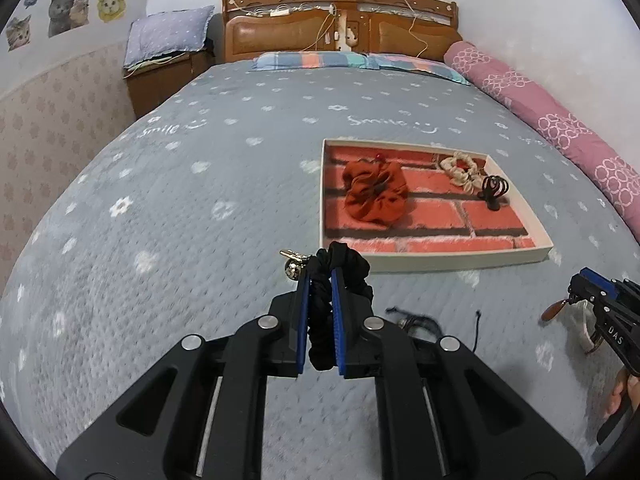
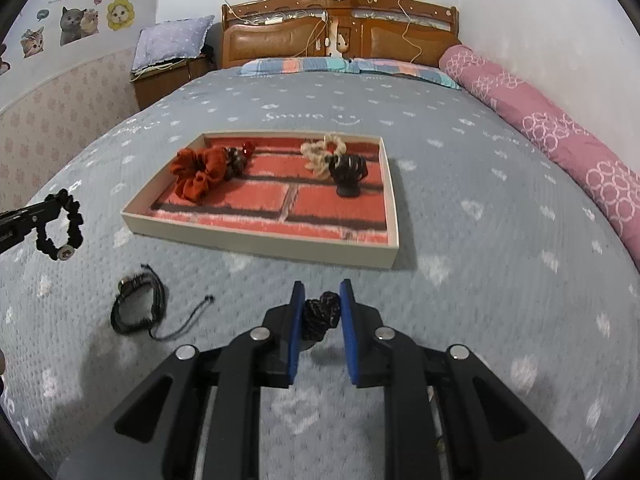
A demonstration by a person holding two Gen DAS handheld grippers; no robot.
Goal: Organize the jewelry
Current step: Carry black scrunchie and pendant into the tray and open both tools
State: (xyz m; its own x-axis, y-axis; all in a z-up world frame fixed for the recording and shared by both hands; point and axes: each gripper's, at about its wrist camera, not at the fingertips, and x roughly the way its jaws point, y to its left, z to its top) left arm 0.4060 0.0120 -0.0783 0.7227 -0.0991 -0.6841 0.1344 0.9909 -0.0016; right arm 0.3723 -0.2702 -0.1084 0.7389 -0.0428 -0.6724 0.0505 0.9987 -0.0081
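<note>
My left gripper is shut on a black scrunchie with a small metal charm, held above the bed. In the right wrist view the left gripper enters from the left with that black scrunchie hanging as a loop. My right gripper is shut on a small dark knobbly piece. In the left wrist view the right gripper shows a brown end sticking out. A brick-patterned tray holds a rust scrunchie, a cream scrunchie and a black claw clip.
A black cord bracelet lies loose on the grey bedspread, left of my right gripper. A pink bolster runs along the right edge. The wooden headboard and a bedside cabinet stand at the far end.
</note>
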